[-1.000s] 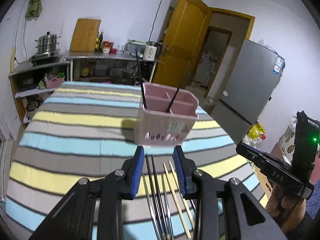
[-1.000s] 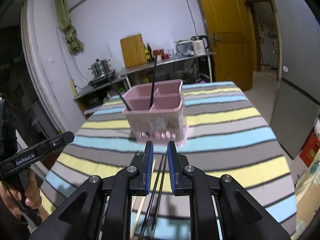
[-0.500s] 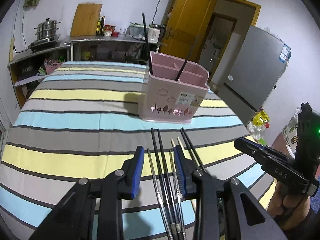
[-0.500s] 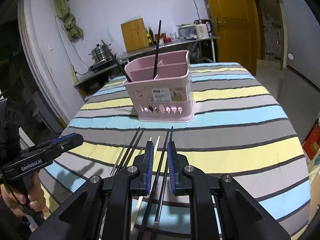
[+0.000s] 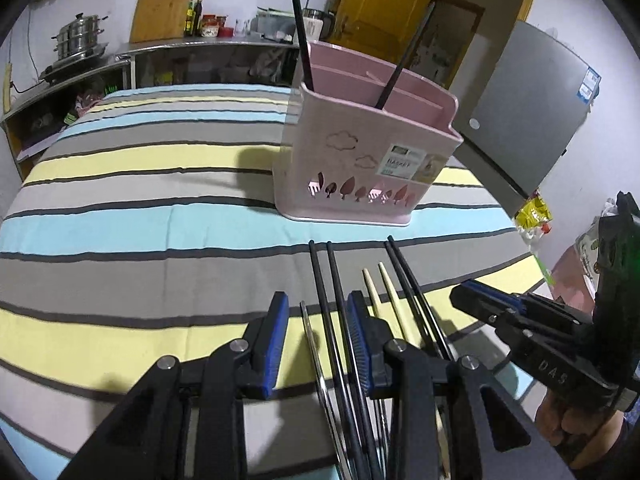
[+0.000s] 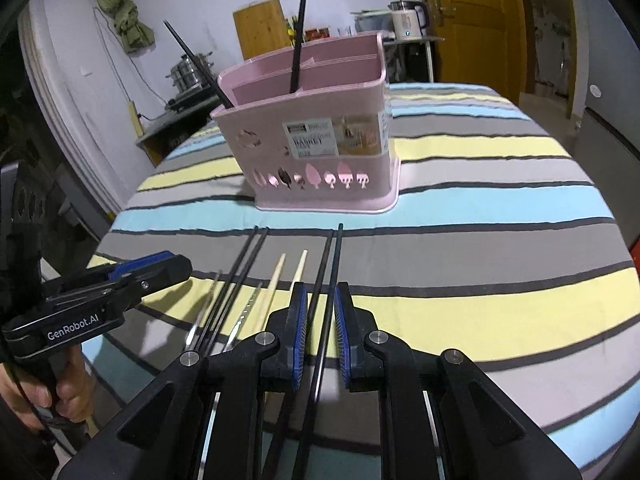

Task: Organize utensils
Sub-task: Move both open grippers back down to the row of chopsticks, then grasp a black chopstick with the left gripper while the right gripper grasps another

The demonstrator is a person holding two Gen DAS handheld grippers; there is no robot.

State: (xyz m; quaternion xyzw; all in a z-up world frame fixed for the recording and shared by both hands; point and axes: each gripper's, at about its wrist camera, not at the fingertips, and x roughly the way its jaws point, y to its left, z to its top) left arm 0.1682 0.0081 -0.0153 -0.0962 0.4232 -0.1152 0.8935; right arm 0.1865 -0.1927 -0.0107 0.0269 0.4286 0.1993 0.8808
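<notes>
A pink utensil holder (image 5: pixel 360 152) (image 6: pixel 320 136) stands on the striped tablecloth with two black chopsticks (image 6: pixel 298 36) leaning in it. In front of it lie several chopsticks in a row: a black pair (image 5: pixel 324 276), a wooden pair (image 5: pixel 380 292) (image 6: pixel 288 276), another black pair (image 6: pixel 334 256) and metal ones (image 5: pixel 310 340). My left gripper (image 5: pixel 318 344) is open, low over the left black pair and a metal one. My right gripper (image 6: pixel 320 328) is open, straddling the right black pair. Each gripper shows in the other's view (image 5: pixel 500 308) (image 6: pixel 136 276).
The table (image 5: pixel 120 208) carries a grey, yellow and blue striped cloth. A steel counter with a pot (image 5: pixel 76 40), a cutting board and a kettle (image 6: pixel 408 20) stands behind. A yellow door (image 5: pixel 384 8) and a grey fridge (image 5: pixel 532 112) are at the right.
Both grippers have come down and forward toward the row of chopsticks on the cloth. The holder now looks nearer. The jaws stay open.
</notes>
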